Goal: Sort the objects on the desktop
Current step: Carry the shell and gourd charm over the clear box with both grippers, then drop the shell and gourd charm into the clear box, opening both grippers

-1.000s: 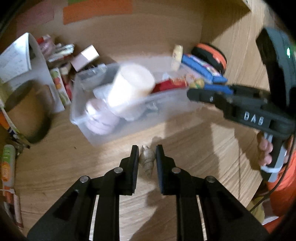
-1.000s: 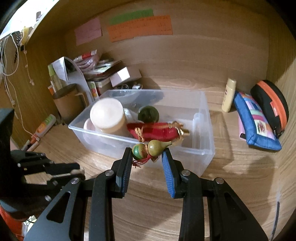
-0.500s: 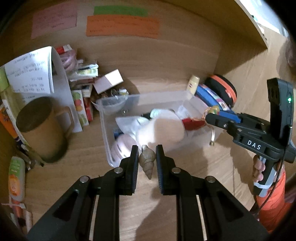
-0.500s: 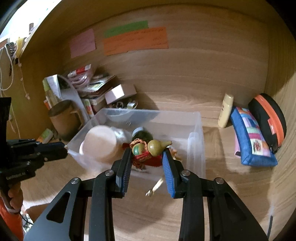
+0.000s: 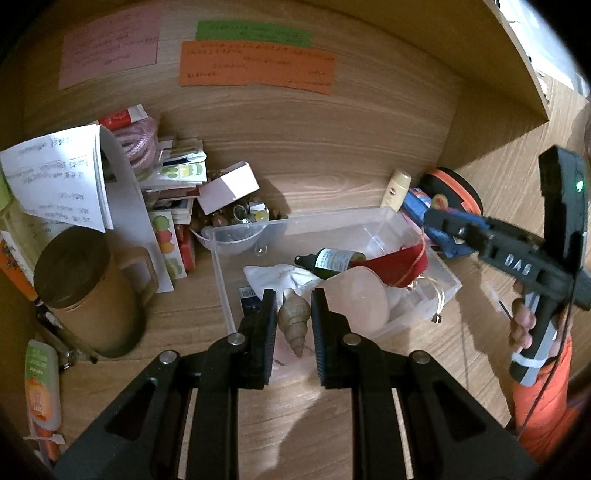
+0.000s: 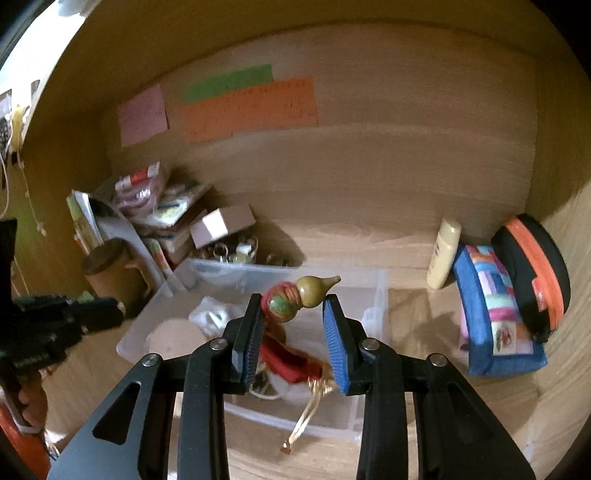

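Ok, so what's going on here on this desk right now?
A person is sorting desk clutter with a handheld claw in each hand. The left claw is shut on a spiral seashell, held over the near end of the clear plastic bin. The right claw grips a small gourd charm with a red tassel hanging down, also above the bin. A dark green bottle and a pale roll already lie in the bin.

On the back wall ahead of me I see a pink note (image 5: 110, 47), a green note (image 5: 254, 31) and an orange note (image 5: 257, 67) stuck close together.
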`<state>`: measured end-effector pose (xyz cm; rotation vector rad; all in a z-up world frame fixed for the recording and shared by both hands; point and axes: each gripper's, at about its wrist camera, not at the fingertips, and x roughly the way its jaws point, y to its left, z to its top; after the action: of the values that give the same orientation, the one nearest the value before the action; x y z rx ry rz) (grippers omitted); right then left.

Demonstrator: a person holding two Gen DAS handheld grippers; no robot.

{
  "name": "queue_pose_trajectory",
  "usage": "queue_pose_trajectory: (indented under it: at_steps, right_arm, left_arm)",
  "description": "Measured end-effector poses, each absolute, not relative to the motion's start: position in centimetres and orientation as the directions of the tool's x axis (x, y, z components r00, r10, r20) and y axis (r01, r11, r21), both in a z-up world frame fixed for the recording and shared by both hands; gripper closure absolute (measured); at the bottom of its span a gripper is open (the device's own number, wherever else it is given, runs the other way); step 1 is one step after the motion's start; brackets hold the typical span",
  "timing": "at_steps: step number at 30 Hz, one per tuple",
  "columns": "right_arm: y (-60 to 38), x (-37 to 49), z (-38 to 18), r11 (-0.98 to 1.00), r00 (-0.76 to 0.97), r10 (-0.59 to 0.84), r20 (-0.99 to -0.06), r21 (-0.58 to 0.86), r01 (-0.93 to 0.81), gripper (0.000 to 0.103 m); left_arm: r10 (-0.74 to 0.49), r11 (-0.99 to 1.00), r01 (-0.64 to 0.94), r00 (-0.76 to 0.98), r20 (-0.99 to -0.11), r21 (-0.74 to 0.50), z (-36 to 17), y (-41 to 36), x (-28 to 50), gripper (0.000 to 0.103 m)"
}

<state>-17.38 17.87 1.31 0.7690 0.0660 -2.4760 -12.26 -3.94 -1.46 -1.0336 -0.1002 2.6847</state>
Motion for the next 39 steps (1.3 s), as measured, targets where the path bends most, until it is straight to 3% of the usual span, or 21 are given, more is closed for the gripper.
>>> queue_pose_trajectory:
  at_steps: [6,21,31,33,36,39]
  right_arm:
    - [16.5,-17.6,2.4,-0.849,-0.711,-0.465,-0.527,0.04,0.526,0.074]
    - [15.9,-21.6,-3.7,-0.852,-0.61,-0.443,-0.657,0.097,0.514,0.075]
    - [15.6,-21.6,-4.4,-0.846,-0.603,-0.447,-0.661,0.094,0.524,0.074]
    - [15.6,-21.5,-4.4,-0.849,-0.61,-0.443,-0.657,0.09,0.52,0.068]
    - [15.7,-21.4,-4.3,-0.857,-0.63,-0.434,-0.644,0.079,0.51,0.053]
    - [15.7,-21.3,-4.1,-0.854,-0.634,-0.44,-0.636,0.078,0.515,0.052]
  left_arm:
    - [0.279,-0.96,-0.224,-0.701,-0.656,-0.168,-1.7,-3.9,-13.4,0.086]
    - [0.263,-0.964,-0.209,-0.644,-0.718,-0.166,-4.3,-3.3,-18.3,0.086]
    - [0.275,-0.96,-0.227,-0.632,-0.725,-0.167,-5.2,-2.7,-19.2,0.085]
    - [0.29,-0.956,-0.232,-0.628,-0.722,-0.182,-5.3,-2.9,-19.3,0.081]
    - [0.306,-0.951,-0.227,-0.627,-0.716,-0.208,-5.2,-3.4,-19.3,0.063]
    - [0.304,-0.953,-0.217,-0.643,-0.703,-0.213,-4.9,-3.8,-19.1,0.057]
